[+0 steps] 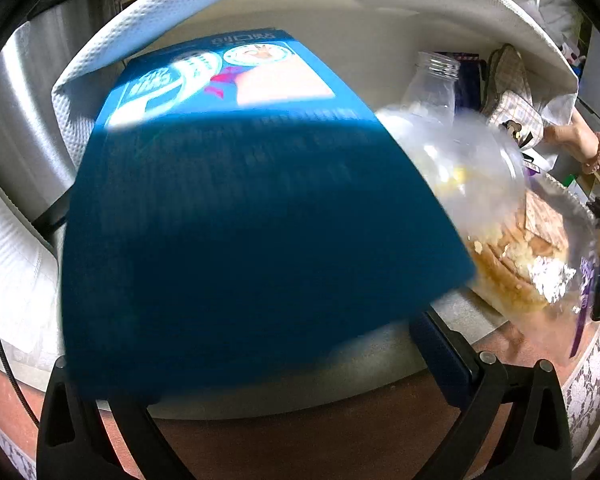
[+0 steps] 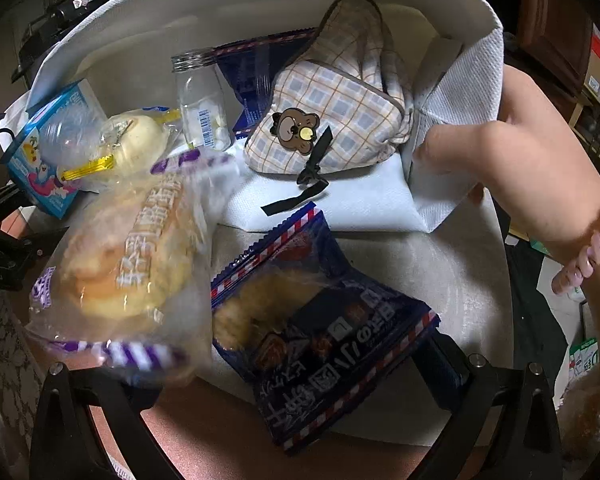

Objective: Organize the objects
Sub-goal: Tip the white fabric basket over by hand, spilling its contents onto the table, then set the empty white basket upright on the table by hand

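Observation:
My left gripper [image 1: 260,360] is shut on a blue box [image 1: 236,208] that fills most of the left wrist view and tilts into the white bin [image 1: 148,12]; the box also shows in the right wrist view [image 2: 40,152]. My right gripper [image 2: 260,368] holds two bags between its fingers: a clear bread bag with purple stripes [image 2: 128,264] against the left finger and a dark blue snack bag [image 2: 320,340] against the right finger. In the left wrist view the bread bag [image 1: 512,256] is at the right, beside the box.
The white bin [image 2: 460,8] holds a clear plastic bottle [image 2: 200,100], a wrapped round bun [image 2: 140,136], a plaid pouch with a bear badge [image 2: 332,112] and another dark blue packet [image 2: 256,76]. A bare hand with a bead bracelet [image 2: 520,168] grips the bin's right wall. A steel pot [image 1: 32,80] stands left.

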### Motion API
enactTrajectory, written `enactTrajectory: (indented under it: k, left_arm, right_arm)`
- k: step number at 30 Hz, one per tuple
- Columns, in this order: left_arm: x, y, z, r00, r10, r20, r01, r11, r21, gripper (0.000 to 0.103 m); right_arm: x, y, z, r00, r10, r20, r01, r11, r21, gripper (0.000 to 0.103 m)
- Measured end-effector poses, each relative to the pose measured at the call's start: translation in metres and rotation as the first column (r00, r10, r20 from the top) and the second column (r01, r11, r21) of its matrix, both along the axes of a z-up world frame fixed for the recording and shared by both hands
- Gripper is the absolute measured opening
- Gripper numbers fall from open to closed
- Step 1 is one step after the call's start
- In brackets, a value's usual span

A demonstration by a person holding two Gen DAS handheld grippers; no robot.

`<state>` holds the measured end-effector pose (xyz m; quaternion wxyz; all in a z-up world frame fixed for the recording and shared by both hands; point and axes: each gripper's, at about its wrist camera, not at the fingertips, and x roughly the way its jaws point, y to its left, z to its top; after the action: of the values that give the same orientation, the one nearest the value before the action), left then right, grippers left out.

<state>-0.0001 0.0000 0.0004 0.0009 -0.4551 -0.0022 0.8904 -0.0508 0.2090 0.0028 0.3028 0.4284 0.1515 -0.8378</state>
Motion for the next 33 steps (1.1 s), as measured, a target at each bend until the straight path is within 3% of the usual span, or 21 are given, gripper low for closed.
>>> enactTrajectory:
  k: [33]
  left_arm:
    - [0.0003,-0.0030,0.0005,1.000,-0.003,0.000,0.003,1.000,0.000,0.103]
  right_arm:
    - [-0.0008,0.0015,0.0001,1.000,0.000,-0.001,0.000,1.000,0.001,0.103]
